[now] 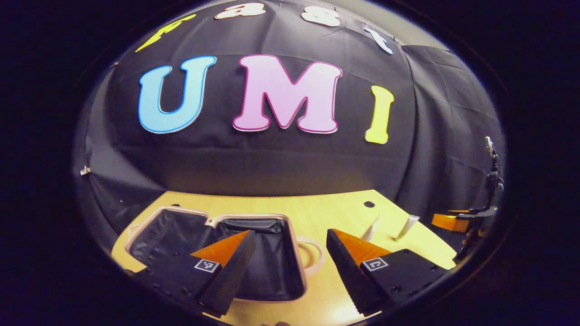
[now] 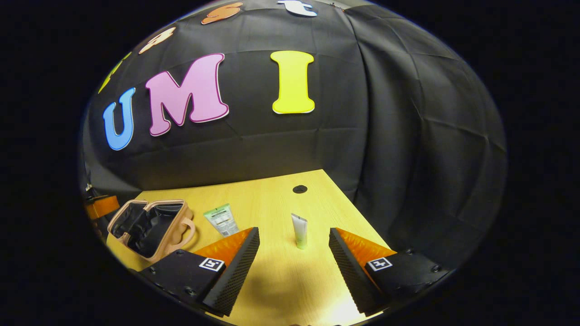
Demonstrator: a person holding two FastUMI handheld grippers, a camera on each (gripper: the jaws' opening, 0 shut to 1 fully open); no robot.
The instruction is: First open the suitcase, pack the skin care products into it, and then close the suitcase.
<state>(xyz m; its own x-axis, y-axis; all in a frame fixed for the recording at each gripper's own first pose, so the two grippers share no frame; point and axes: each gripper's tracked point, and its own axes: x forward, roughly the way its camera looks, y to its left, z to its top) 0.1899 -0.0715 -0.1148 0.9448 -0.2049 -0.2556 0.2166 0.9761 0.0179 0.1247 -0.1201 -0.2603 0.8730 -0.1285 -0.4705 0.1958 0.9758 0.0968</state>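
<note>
Dim booth, warm light pooling on the wooden table [image 2: 272, 203] nearest the cameras, with pale glare at the bottom edge of both views. Fisheye distortion bows the table's edges. The black cloth wall [image 1: 272, 167] swallows light; the light source is possibly overhead. Focus appears sharp.

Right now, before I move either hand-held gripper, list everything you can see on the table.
Suitcase: one, pink shell with black lining, lying open on the table's left part.
Tubes: two, whitish with green; one stands on its cap ahead of the right hand-held gripper, one lies flat beside the suitcase handle.
Table: one, light wood, with a round dark hole near the far edge.
Left hand-held gripper: open, above the open suitcase.
Right hand-held gripper: open, facing the standing tube.
</note>
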